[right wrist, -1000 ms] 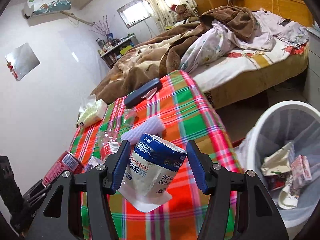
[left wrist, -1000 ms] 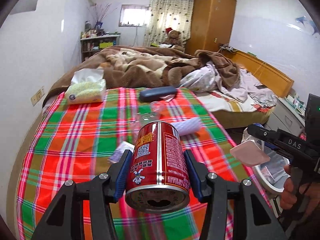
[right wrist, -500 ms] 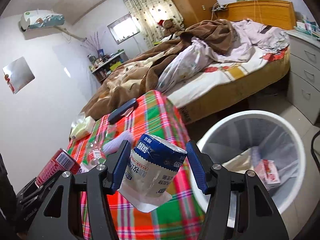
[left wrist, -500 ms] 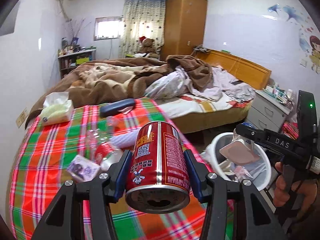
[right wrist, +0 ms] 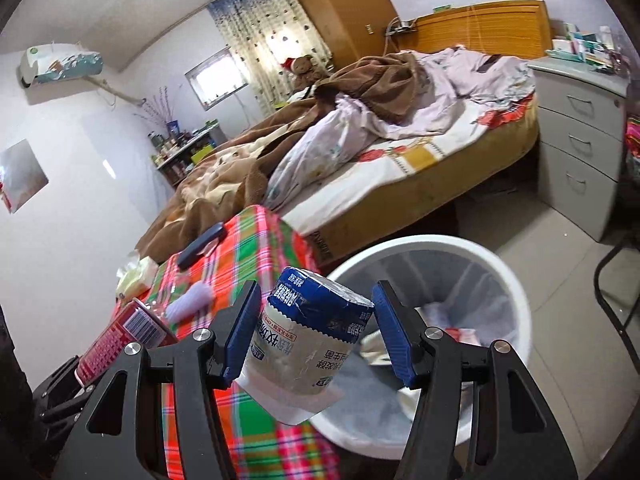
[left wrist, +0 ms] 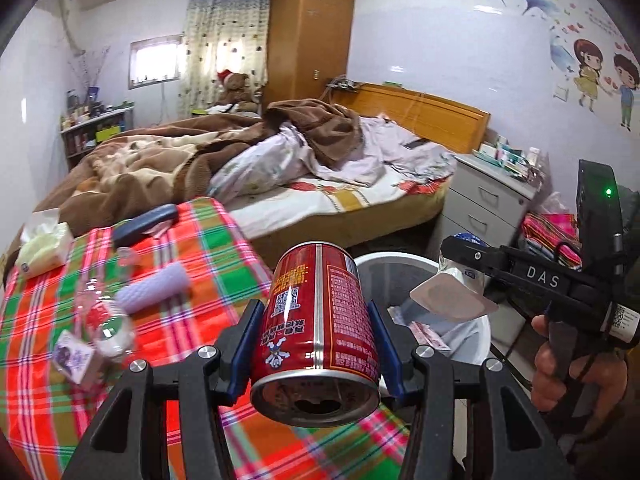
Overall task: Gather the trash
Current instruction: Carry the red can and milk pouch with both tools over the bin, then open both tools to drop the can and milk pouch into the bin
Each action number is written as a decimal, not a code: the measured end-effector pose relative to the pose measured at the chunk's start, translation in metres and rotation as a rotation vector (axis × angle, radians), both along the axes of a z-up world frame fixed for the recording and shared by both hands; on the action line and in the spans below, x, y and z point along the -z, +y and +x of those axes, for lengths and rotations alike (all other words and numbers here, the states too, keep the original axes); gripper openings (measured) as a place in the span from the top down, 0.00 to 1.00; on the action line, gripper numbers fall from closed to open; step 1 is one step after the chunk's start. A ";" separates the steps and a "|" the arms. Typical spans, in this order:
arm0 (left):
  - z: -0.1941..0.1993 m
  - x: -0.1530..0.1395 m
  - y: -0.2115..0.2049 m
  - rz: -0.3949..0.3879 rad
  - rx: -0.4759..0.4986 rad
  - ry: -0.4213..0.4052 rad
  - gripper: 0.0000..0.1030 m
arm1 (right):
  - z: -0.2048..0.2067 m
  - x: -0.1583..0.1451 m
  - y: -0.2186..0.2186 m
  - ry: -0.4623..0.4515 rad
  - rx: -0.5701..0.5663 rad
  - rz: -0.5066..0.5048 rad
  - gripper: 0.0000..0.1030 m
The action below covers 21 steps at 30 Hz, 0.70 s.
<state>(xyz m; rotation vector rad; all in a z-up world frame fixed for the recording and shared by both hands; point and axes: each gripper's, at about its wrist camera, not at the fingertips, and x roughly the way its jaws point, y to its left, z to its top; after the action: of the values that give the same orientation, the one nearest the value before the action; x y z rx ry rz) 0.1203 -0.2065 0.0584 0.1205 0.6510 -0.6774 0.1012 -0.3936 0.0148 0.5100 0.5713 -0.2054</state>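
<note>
On the left, the desk (left wrist: 168,264) under its red-and-green plaid cloth carries a tissue pack (left wrist: 42,246), a dark flat case (left wrist: 144,222), a pale ribbed roll (left wrist: 156,290), a crushed clear bottle (left wrist: 104,322) and a small carton (left wrist: 74,360), so there looks to be more trash to fetch after this load. Next comes the left tongs (left wrist: 316,344), clenched on a red can (left wrist: 320,328) that points away from the camera with its opened end nearest the lens, hanging above the desk's near right edge, just short of the white bin (left wrist: 480,332). Further right, the right tongs (right wrist: 318,328) hold a blue-and-white pouch (right wrist: 308,344); its left pad presses the pouch, while contact at the right pad is hard to make out, so the grip may be light. In the right wrist view the pouch hangs over the near rim of the bin (right wrist: 516,280), which stands on the floor between the desk and the bed (right wrist: 400,160) and already has scraps in it. The step in hand is the carry to the bin. The next move calls for bringing each piece fully over the opening, clear of the rim, then loosening the tongs so it drops inside; the can needs the longer reach, and the two tongs should not crowd each other above the bin.
</note>
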 end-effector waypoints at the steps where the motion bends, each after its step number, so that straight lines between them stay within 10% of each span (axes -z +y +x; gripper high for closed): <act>1: 0.000 0.001 -0.007 0.004 0.012 0.001 0.49 | -0.002 0.001 -0.004 0.002 0.008 -0.001 0.43; 21: 0.002 0.058 -0.098 0.075 0.150 0.117 0.49 | -0.009 0.044 -0.056 0.169 0.061 -0.029 0.42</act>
<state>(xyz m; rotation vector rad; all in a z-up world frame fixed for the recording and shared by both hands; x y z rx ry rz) 0.1221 -0.3046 0.0004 0.2016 0.7858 -0.8092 0.0917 -0.4496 -0.0295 0.4845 0.7172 -0.3165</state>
